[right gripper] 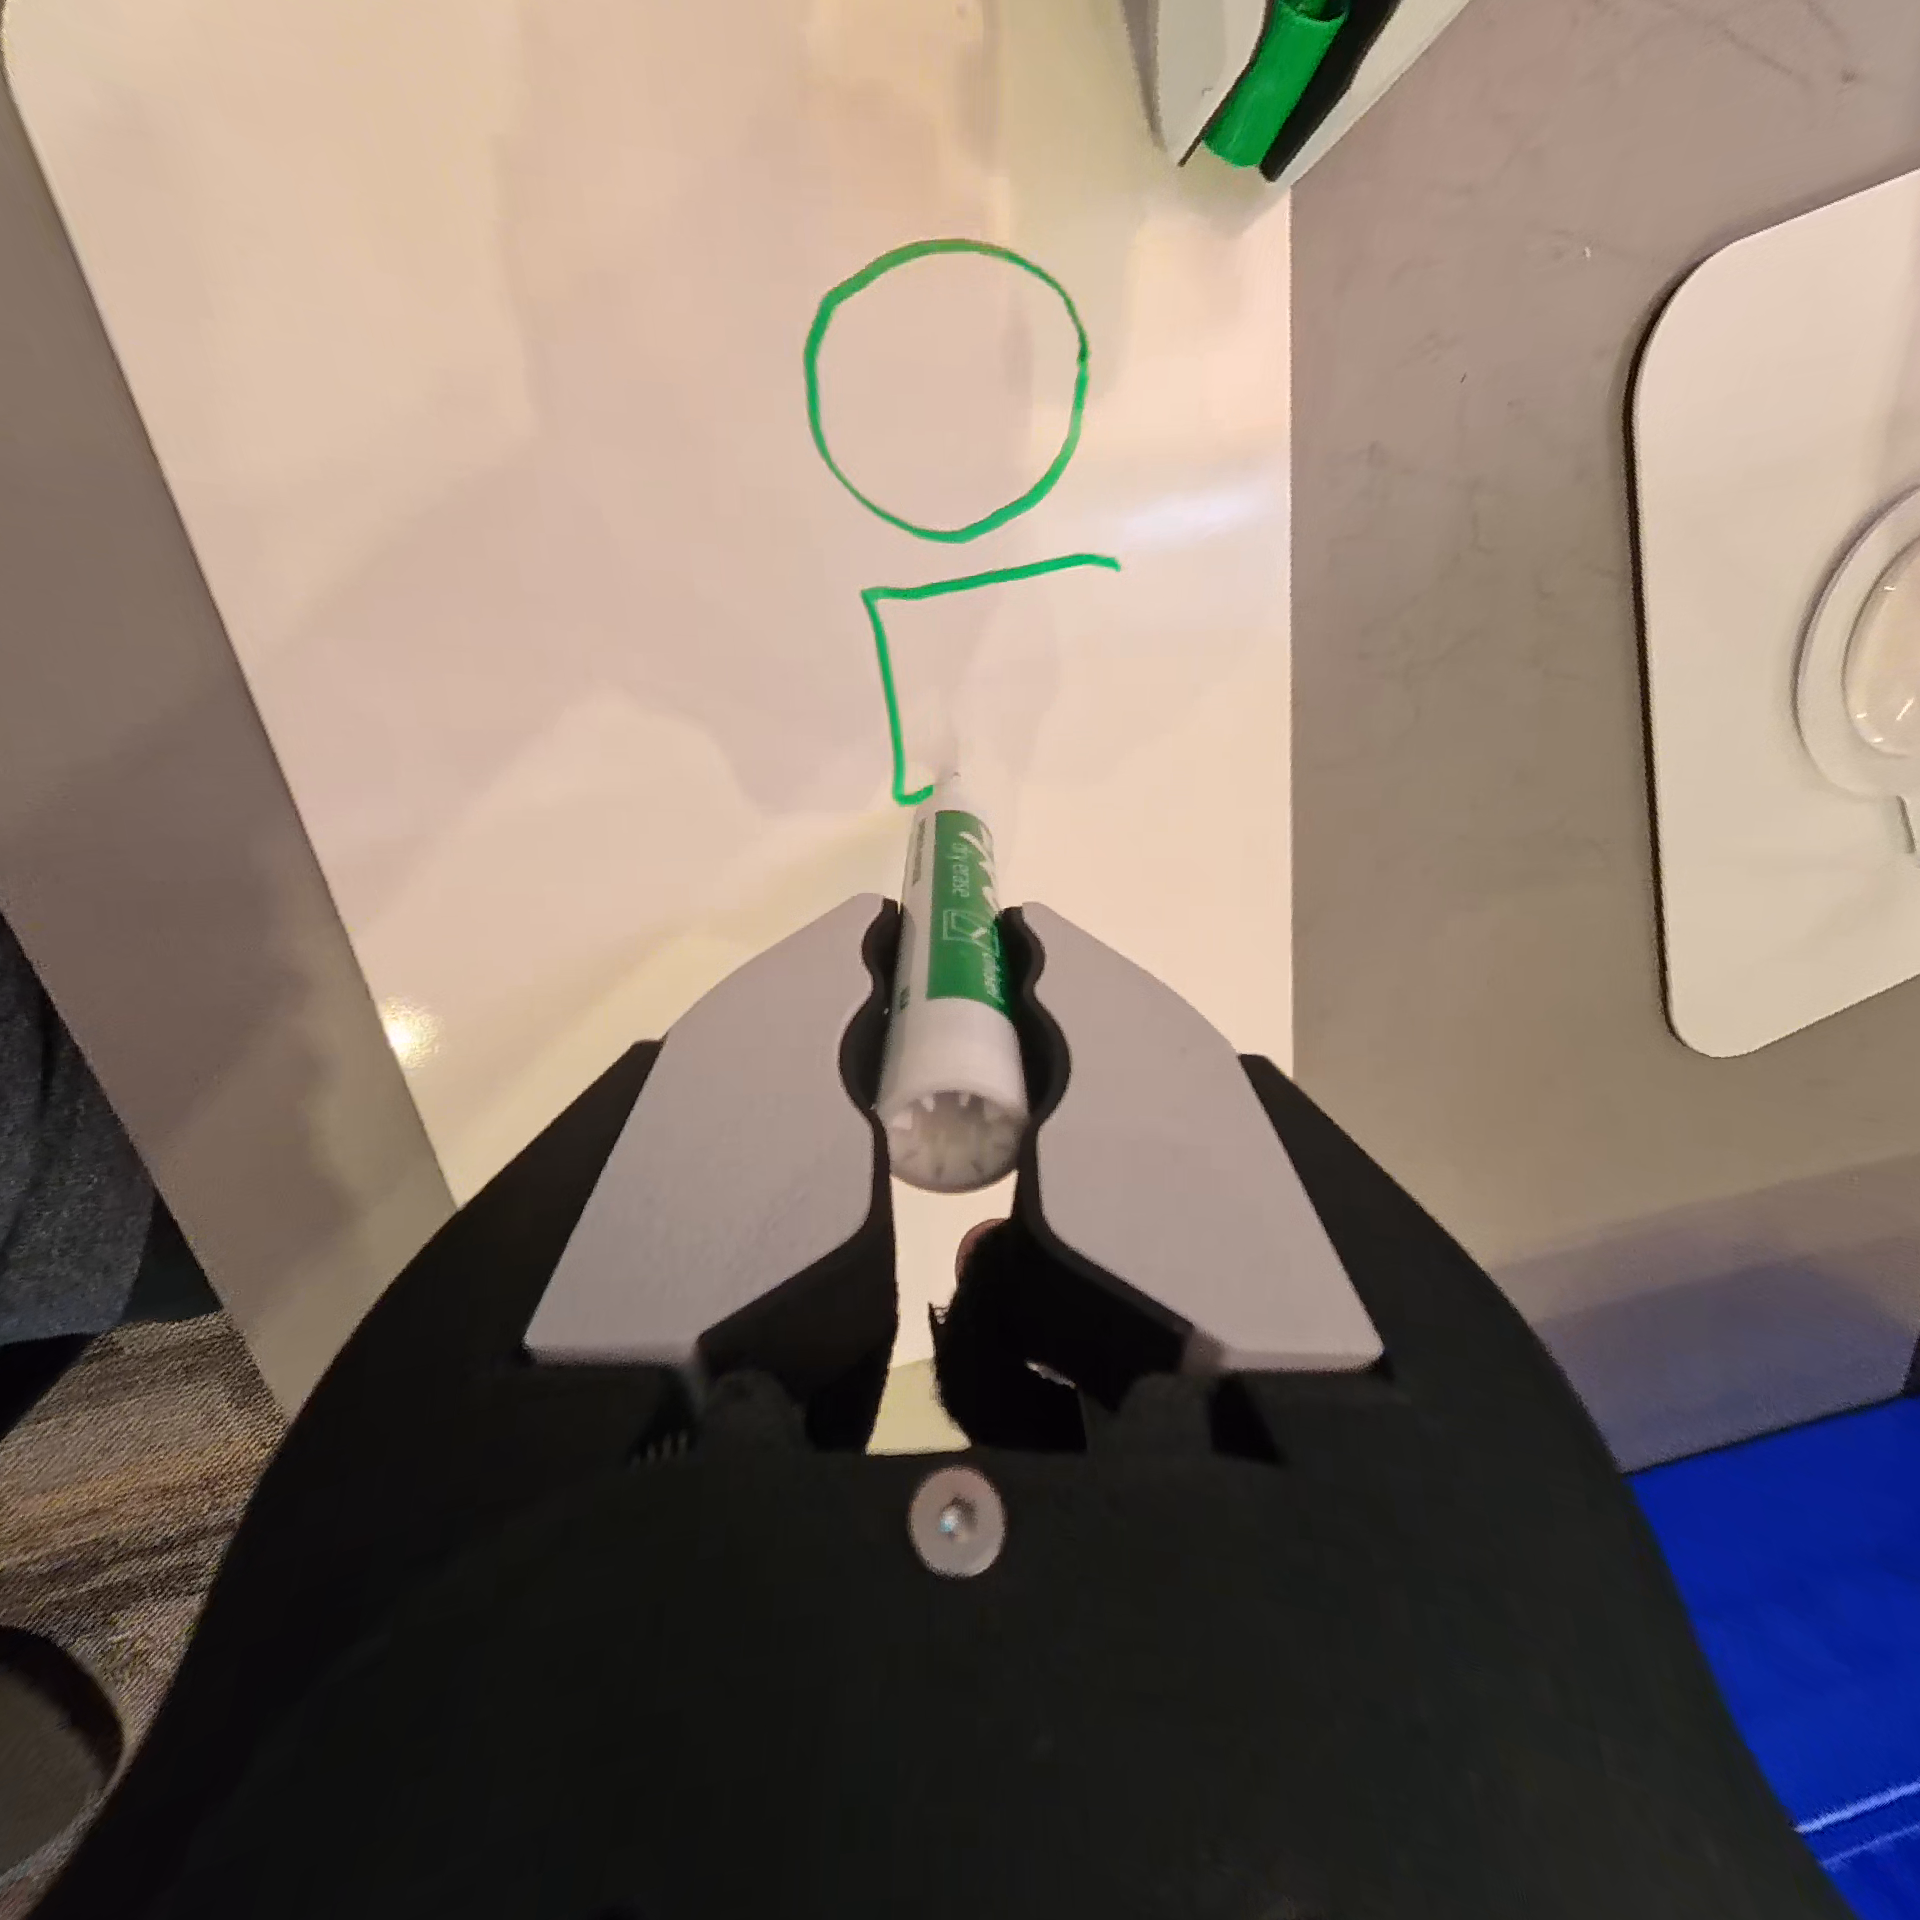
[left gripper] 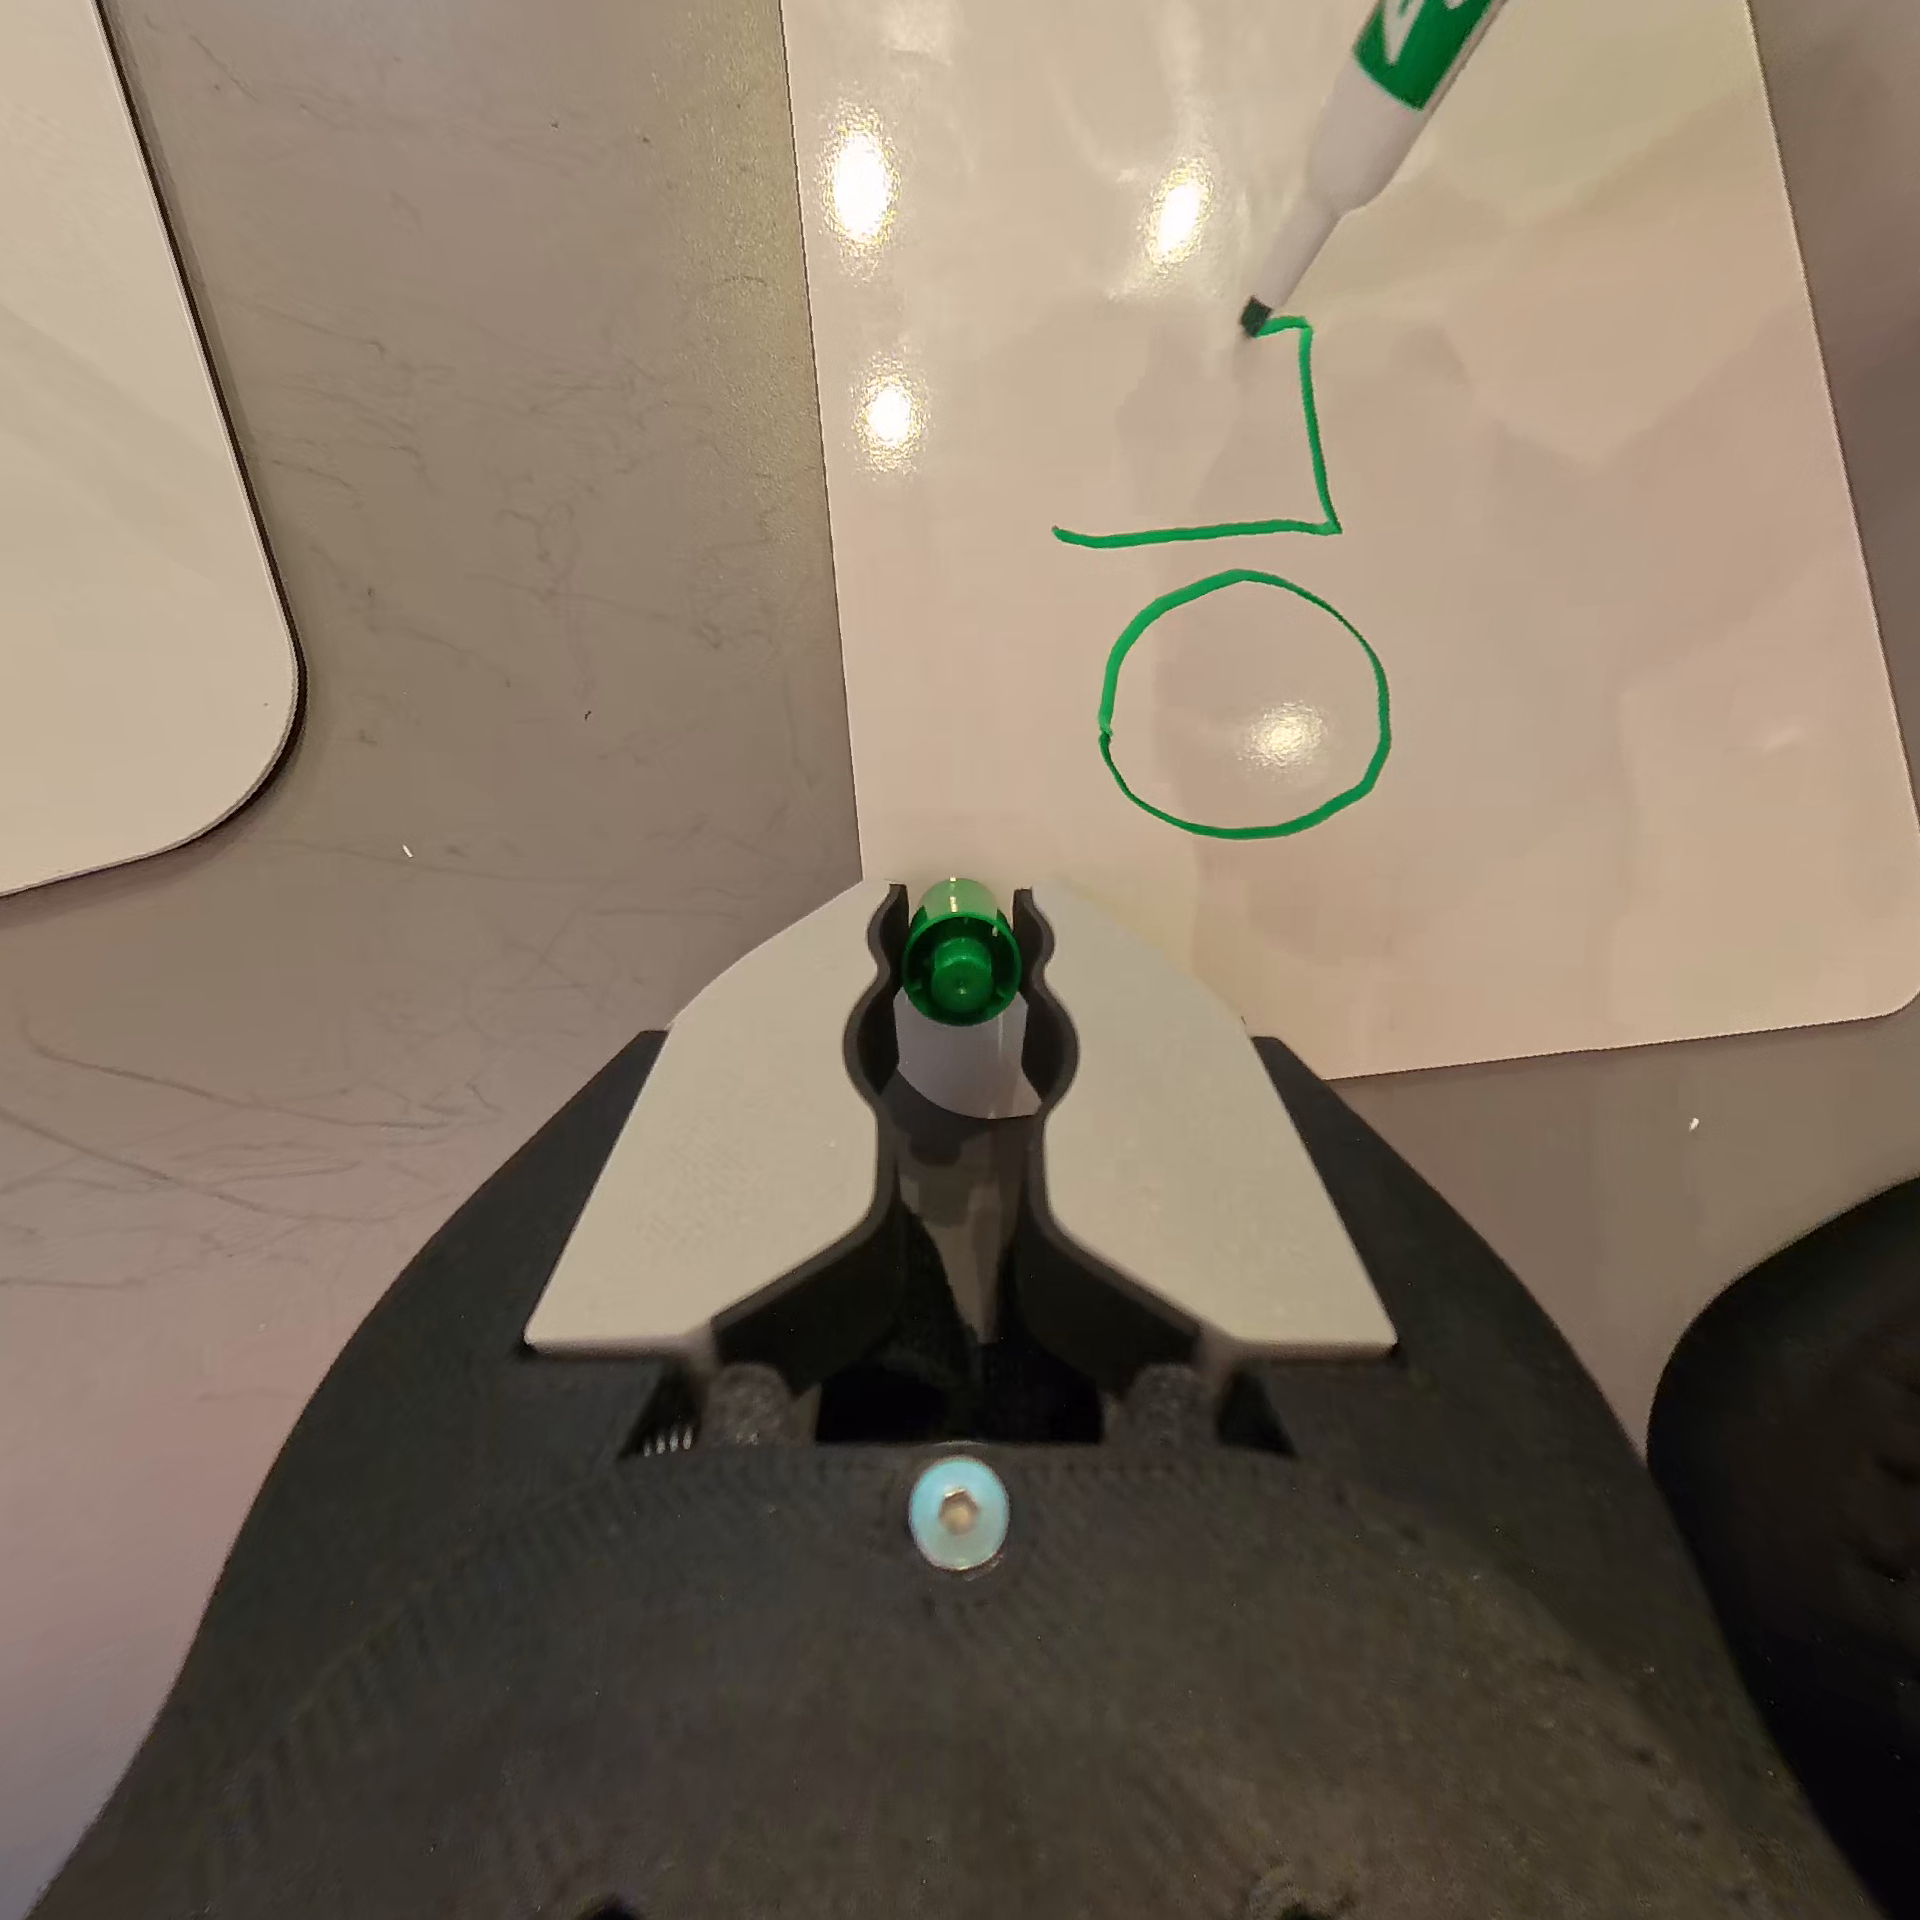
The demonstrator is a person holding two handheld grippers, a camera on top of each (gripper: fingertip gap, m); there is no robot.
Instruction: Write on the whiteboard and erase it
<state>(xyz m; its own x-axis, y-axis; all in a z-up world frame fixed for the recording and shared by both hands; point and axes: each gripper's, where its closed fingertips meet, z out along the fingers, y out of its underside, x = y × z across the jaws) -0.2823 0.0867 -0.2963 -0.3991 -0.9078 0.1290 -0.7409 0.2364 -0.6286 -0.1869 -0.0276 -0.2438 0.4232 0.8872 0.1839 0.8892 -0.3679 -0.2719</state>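
A white whiteboard [left gripper: 1558,623] lies flat on a grey table [left gripper: 520,520]. A green circle [left gripper: 1244,703] and a partly drawn green angular line [left gripper: 1314,436] are on it. My right gripper [right gripper: 951,935] is shut on a white and green marker [right gripper: 951,966], its tip touching the whiteboard [right gripper: 468,416] at the end of the line [right gripper: 888,686], below the circle [right gripper: 945,390]. The marker [left gripper: 1382,125] also shows in the left wrist view. My left gripper [left gripper: 956,935] is shut on the green marker cap [left gripper: 956,961] at the board's near edge. The cap [right gripper: 1262,88] shows in the right wrist view.
A second white board [left gripper: 104,520] lies to the left of the whiteboard; in the right wrist view it [right gripper: 1787,623] carries a clear round object [right gripper: 1870,696]. A black rounded object [left gripper: 1808,1455] sits at the lower right. A blue surface [right gripper: 1787,1610] lies beside the right gripper.
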